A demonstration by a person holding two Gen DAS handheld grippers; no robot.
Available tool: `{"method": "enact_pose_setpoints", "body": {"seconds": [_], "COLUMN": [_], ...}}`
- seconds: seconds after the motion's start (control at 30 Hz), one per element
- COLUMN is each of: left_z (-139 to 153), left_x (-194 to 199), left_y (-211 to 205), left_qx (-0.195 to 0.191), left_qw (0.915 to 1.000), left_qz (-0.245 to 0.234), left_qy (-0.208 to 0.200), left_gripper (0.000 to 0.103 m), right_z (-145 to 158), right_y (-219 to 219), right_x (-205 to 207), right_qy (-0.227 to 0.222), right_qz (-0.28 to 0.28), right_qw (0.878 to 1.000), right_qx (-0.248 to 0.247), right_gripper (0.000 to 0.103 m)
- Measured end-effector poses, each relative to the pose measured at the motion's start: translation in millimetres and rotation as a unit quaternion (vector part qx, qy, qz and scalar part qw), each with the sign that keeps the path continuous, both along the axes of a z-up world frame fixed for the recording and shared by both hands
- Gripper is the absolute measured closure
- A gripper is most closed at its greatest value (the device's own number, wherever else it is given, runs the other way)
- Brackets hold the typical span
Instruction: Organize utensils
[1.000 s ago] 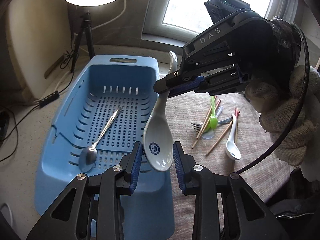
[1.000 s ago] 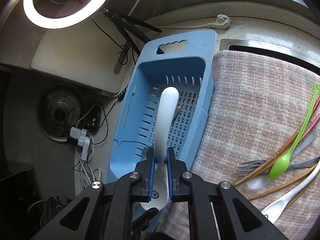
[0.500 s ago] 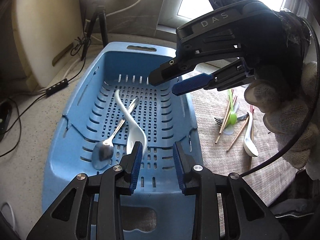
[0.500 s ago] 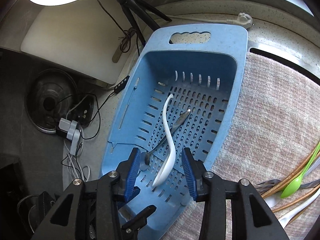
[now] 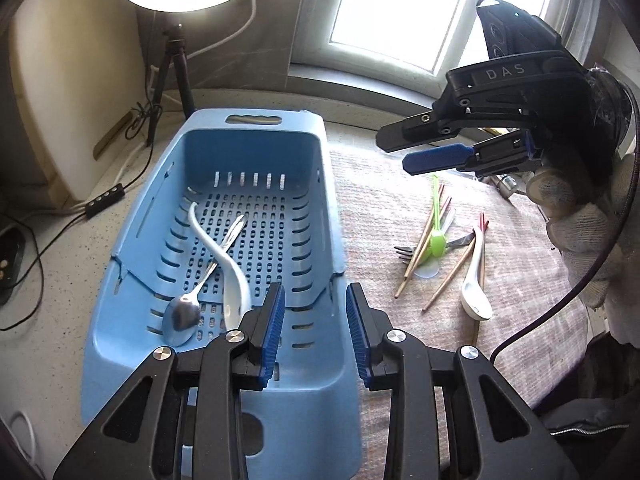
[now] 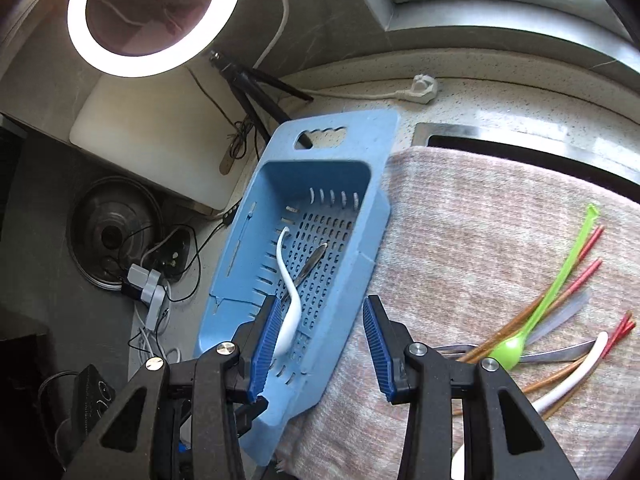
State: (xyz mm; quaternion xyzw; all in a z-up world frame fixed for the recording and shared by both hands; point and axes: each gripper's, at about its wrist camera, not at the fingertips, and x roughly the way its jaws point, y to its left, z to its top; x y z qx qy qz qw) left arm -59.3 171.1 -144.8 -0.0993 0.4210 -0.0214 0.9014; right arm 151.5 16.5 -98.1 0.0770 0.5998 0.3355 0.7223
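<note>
Lying in the basket (image 6: 360, 216), white spoon (image 6: 289, 300) below parted right gripper (image 6: 318, 346).

Letters "DAS" in white, on the black body of the right gripper (image 5: 432, 148). No other words or numbers clear enough to read.

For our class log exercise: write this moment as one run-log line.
right gripper: open, empty | left gripper: open, empty | white spoon, metal spoon: in blue basket | remaining utensils: on cloth

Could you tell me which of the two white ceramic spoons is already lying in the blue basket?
The long-handled white spoon crossing the metal spoon inside the blue basket; the other white spoon lies on the cloth among chopsticks.
</note>
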Motion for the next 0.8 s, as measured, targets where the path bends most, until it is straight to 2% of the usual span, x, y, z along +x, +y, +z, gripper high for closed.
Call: {"method": "enact_pose_setpoints", "body": {"seconds": [0.13, 0.23, 0.37, 0.53, 0.67, 0.8], "left_z": [4, 4, 1, -6, -13, -22], "left_x": [5, 11, 21, 32, 34, 34], "left_y": [-20, -38, -66, -103, -125, -138], "left_qx": [0.001, 0.000, -0.005, -0.011, -0.013, -0.009], "left_qw": [0.9997, 0.9991, 0.9970, 0.9926, 0.9892, 0.9869], "left_qz": [-0.023, -0.043, -0.078, -0.120, -0.143, -0.156], "left_qy": [-0.005, -0.004, 0.002, 0.016, 0.026, 0.042], "left_gripper": [0.073, 0.073, 0.073, 0.073, 0.064, 0.064], "right_z": [13, 14, 7, -16, -33, -51], "right_y": [-50, -86, -130, -175, -193, -202], "right_x": [7, 9, 7, 2, -6, -13], "right_qy": [-0.053, -0.056, -0.036, 0.015, 0.043, 0.072], "right_qz": [-0.036, -0.055, -0.085, -0.119, -0.134, -0.144], "right_qw": [0.998, 0.996, 0.995, 0.992, 0.990, 0.987], "right_qx": [-0.017, -0.029, -0.035, -0.025, -0.017, -0.008], "right_gripper": [0.063, 0.063, 0.063, 0.063, 0.063, 0.063]}}
